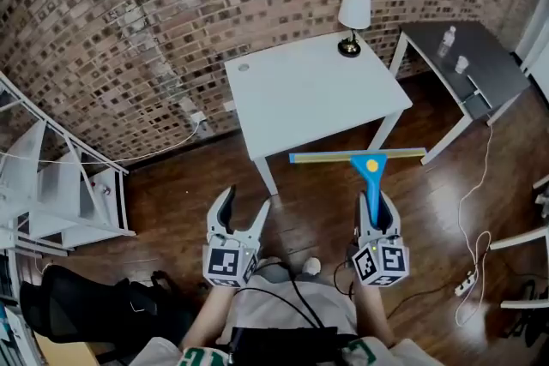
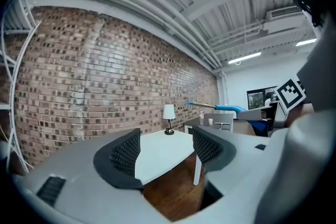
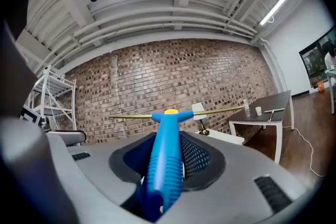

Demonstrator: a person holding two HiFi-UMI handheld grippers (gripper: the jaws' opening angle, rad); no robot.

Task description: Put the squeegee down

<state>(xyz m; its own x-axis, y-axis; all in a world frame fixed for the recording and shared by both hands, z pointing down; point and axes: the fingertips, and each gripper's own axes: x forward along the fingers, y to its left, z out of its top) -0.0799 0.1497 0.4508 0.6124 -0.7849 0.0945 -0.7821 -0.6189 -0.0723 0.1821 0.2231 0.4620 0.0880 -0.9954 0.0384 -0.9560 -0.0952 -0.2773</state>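
Squeegee (image 1: 371, 174) is held in the air by the right tongs (image 1: 376, 217), whose jaws are closed tight on its ribbed blue handle; in the right gripper view the handle (image 3: 167, 157) runs straight out between the two dark pads and ends in a yellow cap, with the long thin blade set crosswise and level beyond it. From the head view the blade lies across the picture just in front of the near edge of the white counter (image 1: 300, 94), above the wooden floor (image 1: 313, 214), and rests on nothing. The left tongs (image 1: 244, 206) are held level beside the right ones, well apart from the squeegee, with the jaws spread wide and nothing between them; the left gripper view (image 2: 165, 153) shows only the white counter's top and the floor through the gap, and the squeegee (image 2: 226, 108) off to the right. A small lamp (image 1: 352, 13) with a white shade stands at the far corner of the white counter. To the right is a dark counter (image 1: 485, 69) on white legs that carries a clear bottle (image 1: 447, 37) and a small cup (image 1: 461, 63). A brick wall (image 1: 154, 13) runs behind both. White shelving (image 1: 51, 176) stands at the left, a black chair (image 1: 86, 304) is at the lower left, and a white power strip (image 1: 467, 283) with its cable lies on the floor at the right
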